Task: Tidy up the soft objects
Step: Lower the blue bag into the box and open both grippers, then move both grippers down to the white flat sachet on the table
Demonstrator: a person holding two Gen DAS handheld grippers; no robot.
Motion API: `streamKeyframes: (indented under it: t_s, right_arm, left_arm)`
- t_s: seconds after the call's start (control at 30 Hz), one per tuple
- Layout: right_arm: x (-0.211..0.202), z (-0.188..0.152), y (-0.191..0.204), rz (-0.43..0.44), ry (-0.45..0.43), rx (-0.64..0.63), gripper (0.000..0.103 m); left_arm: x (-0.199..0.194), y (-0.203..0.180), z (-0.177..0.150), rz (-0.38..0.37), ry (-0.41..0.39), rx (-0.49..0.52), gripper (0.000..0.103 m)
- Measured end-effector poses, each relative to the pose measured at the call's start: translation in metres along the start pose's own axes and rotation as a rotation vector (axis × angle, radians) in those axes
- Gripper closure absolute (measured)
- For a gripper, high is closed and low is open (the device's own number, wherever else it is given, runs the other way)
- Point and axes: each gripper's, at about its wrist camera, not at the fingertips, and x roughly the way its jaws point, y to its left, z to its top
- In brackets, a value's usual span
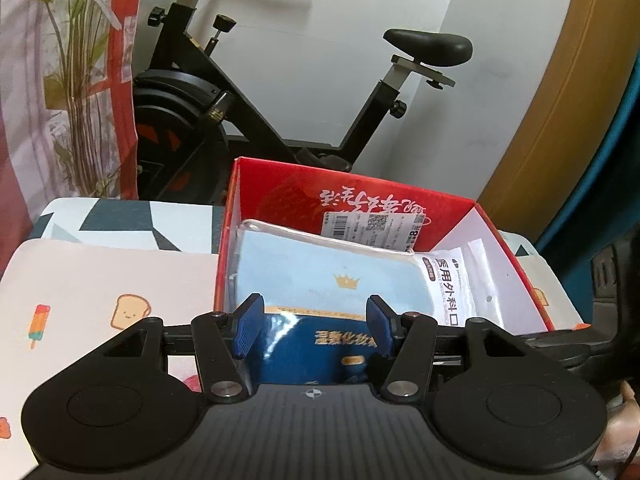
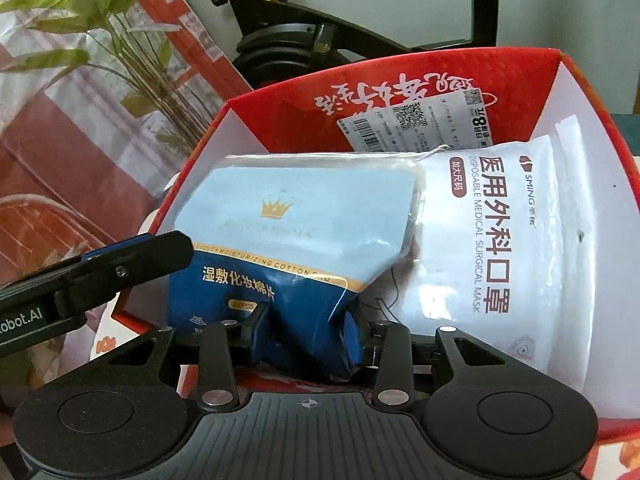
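Right gripper [image 2: 306, 342] pinched on dark-blue btm corner of soft plastic cotton-pad pouch [image 2: 296, 236], lying in red cardboard box [image 2: 400, 80] beside white mask pack [image 2: 504, 240]. Left gripper [image 1: 316, 326] wide apart, empty. Prob light, squashy, slick film; grip seam edge.

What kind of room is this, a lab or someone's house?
Most likely a home. An exercise bike stands against the wall, a leafy plant sits beside it, and the table wears a cartoon-print cloth under a red gift box holding household packs.
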Motion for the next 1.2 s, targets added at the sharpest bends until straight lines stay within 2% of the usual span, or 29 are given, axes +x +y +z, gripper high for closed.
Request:
streamKeyframes:
  t_s: [0.17,0.37,0.57,0.77,0.97,1.2]
  right_arm:
    - [-0.019,-0.003,0.008,-0.1,-0.055,-0.092,0.063]
    - [-0.057,-0.016,0.012,-0.146,-0.162,-0.189,0.057]
    - [-0.1,-0.041,0.013,-0.107,-0.281,-0.234,0.056]
    - [-0.131,-0.077,0.01,-0.068,-0.352,-0.248,0.056]
    - [-0.136,-0.116,0.009,-0.054,-0.341,-0.255,0.056]
    - [-0.114,-0.164,-0.003,-0.079,-0.24,-0.242,0.056]
  left_arm:
    - [-0.011,-0.002,-0.004,0.003,-0.015,0.001,0.045]
    - [-0.033,-0.007,-0.016,0.006,-0.036,0.022,0.044]
    - [-0.06,-0.011,-0.04,-0.002,-0.051,0.025,0.044]
    - [-0.079,-0.011,-0.073,-0.009,-0.018,0.015,0.044]
    - [-0.086,-0.009,-0.113,-0.024,0.045,-0.023,0.044]
    - [-0.083,-0.004,-0.155,-0.025,0.121,-0.098,0.044]
